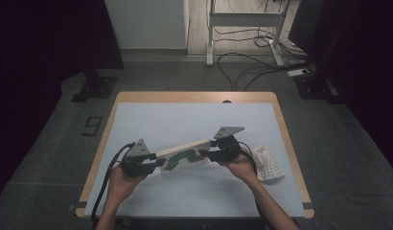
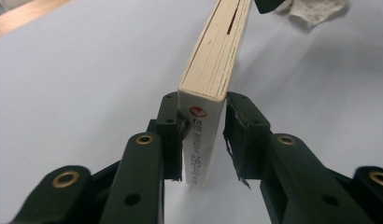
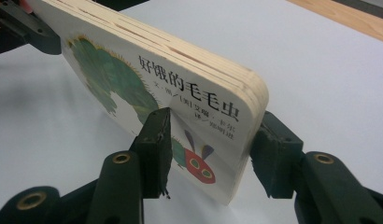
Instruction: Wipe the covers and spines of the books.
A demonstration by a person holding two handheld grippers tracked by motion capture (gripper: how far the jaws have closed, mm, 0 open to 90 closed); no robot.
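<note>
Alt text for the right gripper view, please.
A thick board book with a green caterpillar on its cover is clamped at one end by the right gripper, above a pale table. The left gripper holds its far end.

1. The board book (image 3: 180,88) runs off the top left corner in the right gripper view, so its far end is cut off
2. The small print on its spine (image 2: 199,149) is too blurred to read
3. The crumpled cloth (image 2: 315,9) is cropped by the top edge
</note>
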